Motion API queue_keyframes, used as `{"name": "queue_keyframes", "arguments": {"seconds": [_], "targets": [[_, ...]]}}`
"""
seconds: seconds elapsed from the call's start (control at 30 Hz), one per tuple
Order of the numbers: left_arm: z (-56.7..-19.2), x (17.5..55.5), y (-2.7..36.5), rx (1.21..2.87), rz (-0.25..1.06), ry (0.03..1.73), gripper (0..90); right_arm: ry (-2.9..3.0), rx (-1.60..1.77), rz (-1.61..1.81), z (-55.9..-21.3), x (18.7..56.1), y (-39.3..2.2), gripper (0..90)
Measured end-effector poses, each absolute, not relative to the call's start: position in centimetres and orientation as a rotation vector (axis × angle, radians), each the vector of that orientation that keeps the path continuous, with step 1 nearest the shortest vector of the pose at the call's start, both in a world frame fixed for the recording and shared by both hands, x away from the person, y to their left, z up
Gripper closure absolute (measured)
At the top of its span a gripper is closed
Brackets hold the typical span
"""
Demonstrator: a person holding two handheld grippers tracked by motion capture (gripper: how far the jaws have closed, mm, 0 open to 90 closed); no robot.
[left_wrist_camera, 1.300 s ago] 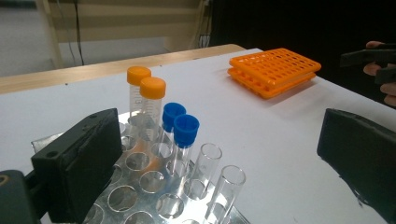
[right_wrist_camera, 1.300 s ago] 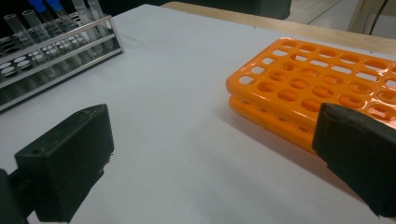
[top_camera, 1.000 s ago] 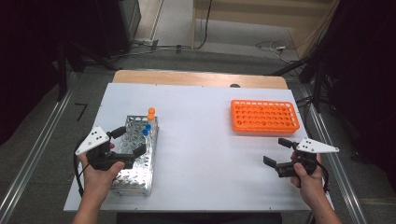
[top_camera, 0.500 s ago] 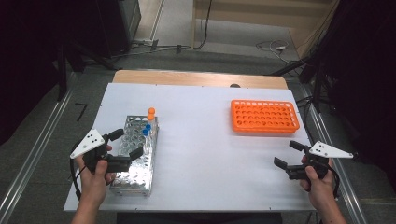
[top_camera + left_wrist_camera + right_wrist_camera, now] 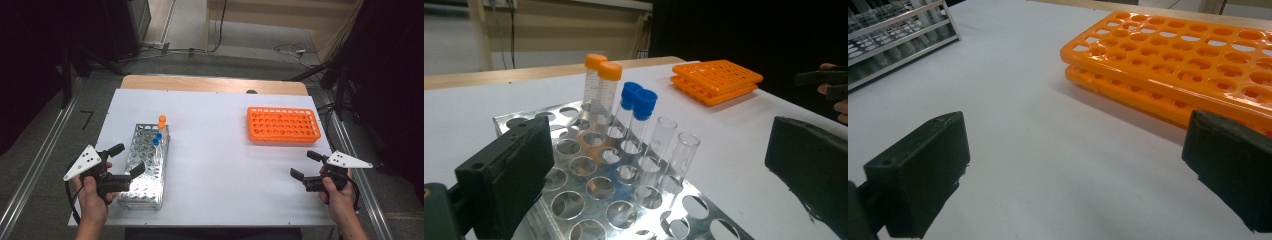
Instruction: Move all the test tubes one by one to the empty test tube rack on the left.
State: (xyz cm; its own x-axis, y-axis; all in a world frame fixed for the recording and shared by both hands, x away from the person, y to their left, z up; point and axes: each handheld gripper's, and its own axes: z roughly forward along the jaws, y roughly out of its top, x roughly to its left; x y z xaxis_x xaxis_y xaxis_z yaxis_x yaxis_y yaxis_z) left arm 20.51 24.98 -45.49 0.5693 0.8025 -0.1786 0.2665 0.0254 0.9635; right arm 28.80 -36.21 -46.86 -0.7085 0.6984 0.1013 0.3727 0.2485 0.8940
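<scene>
Near the tabletop's left edge, the left gripper, jaws wide, hovers beside the perforated metal tube rack holding capped tubes; a careless approach could topple them. Right gripper, jaws wide, idles below the orange plastic rack.

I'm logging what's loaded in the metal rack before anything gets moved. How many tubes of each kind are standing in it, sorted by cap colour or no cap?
Orange-capped clear tubes: 2
Blue-capped clear tubes: 2
Uncapped clear tubes: 2
Total: 6 tubes, all upright in the perforated metal rack.
</scene>
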Motion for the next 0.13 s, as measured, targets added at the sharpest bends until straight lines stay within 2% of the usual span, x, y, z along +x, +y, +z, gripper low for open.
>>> {"name": "queue_keyframes", "arguments": {"seconds": [0.13], "targets": [[-45.43, 20.58, 24.9, 1.533, 0.523, 0.938, 0.0, 2.213, 0.989, 1.445, -46.97, 28.84, -36.23, 0.0]]}}
